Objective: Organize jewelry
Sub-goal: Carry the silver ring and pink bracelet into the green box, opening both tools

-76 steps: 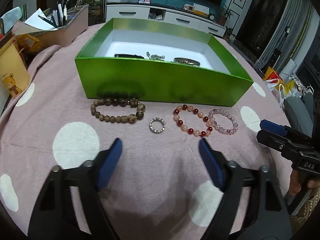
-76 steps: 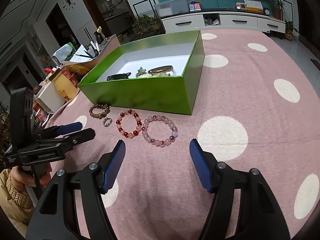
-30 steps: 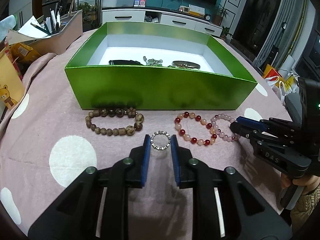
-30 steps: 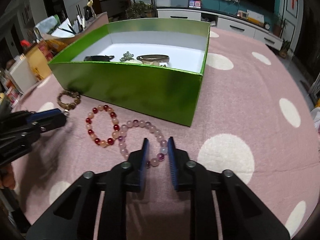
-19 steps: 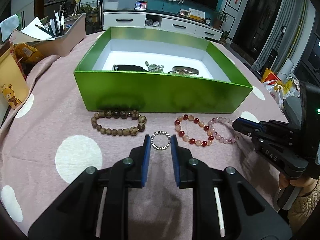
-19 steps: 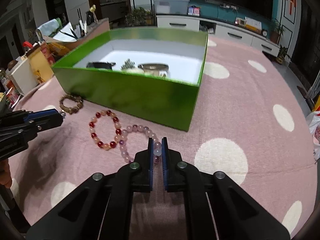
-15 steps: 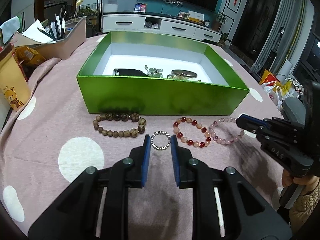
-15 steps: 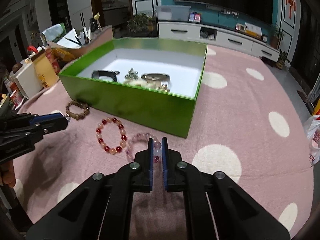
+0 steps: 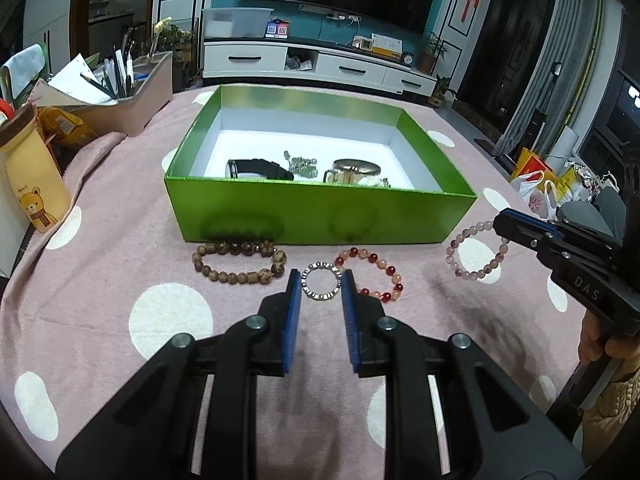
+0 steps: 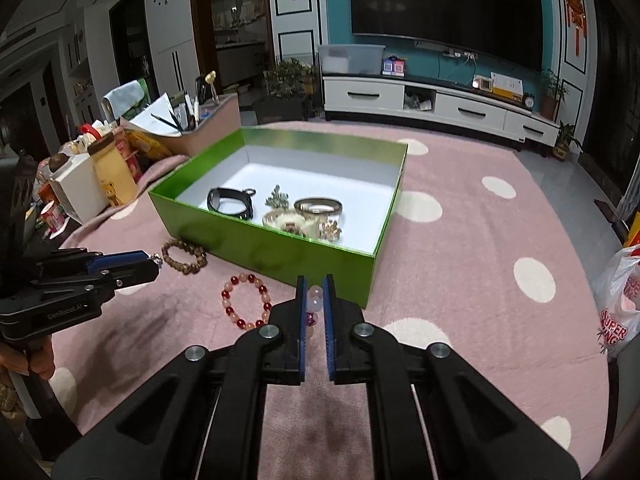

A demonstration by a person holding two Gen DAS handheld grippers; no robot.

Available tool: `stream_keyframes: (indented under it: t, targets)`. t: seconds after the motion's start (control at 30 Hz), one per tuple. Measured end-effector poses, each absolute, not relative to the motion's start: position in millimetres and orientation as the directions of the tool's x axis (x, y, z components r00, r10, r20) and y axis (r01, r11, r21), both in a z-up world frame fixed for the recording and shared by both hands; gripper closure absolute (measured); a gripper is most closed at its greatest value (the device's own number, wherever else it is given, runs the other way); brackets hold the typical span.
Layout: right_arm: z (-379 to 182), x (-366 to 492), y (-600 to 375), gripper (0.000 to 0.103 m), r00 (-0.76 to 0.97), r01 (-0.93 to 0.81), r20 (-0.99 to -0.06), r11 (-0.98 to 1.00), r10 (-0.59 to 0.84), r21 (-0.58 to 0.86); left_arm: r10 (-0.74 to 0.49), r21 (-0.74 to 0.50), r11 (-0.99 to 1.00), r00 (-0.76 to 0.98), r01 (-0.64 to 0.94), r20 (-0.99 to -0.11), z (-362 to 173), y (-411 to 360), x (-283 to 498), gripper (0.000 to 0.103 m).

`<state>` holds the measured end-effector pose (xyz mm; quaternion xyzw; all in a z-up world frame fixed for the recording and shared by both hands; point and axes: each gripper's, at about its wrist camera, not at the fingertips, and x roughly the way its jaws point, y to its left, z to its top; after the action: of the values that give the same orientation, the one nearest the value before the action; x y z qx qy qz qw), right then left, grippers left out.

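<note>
We see the left gripper (image 9: 320,286) at lower centre of its own view, blue pads pinching a small silver ring (image 9: 320,281) by its two sides. Whether the ring is clear of the pink dotted cloth (image 9: 120,240) we cannot tell here. In the right wrist view only a sliver of the ring shows, at the tip of that gripper at mid left.

The right gripper (image 10: 311,300) has its pads pressed onto a pale pink bead bracelet (image 9: 476,252). In its own view just a few beads show between the pads — the rest is hidden behind the jaws. From the left wrist view, at the right edge, the bracelet hangs as a loop from the gripper's tip, and the person's hand is cut off by the frame.

The red and peach bracelet (image 10: 246,302) and the brown bead bracelet (image 9: 240,260) lie on the cloth just in front of the green box (image 9: 320,212). Inside the box lie a black strap (image 10: 232,202), a gold bangle (image 10: 319,206) and smaller pieces too blurred to name — the near wall hides part of them in the left view.
</note>
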<state>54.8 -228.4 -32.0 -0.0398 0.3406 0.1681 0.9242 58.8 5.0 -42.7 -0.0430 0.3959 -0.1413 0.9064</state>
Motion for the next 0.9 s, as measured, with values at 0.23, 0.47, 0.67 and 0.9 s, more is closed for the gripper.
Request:
stream_keyframes:
  t: [0.23, 0.47, 0.67, 0.9]
  targets:
    - [-12, 53, -227, 0.096, 0.737, -0.352, -0.608, 0.936, 0.297, 0.031, -0.296, -0.192, 0.955, 0.662, 0.228, -0.688, -26, 6, 61, 0.083]
    - [5, 59, -228, 0.096, 0.759, -0.354, -0.578, 0.935, 0.299, 0.020, -0.299, -0.191, 0.954, 0.681, 0.232, -0.668, -7, 7, 73, 0.083]
    - [19, 72, -231, 0.096, 0.786, -0.336, -0.548, 0.942, 0.287, 0.011, -0.301, -0.187, 0.953, 0.694, 0.236, -0.654, 7, 6, 89, 0.083]
    - [29, 91, -233, 0.096, 0.805, -0.313, -0.523, 0.949, 0.280, 0.027, -0.295, -0.193, 0.956, 0.702, 0.223, -0.649, 16, 7, 116, 0.083]
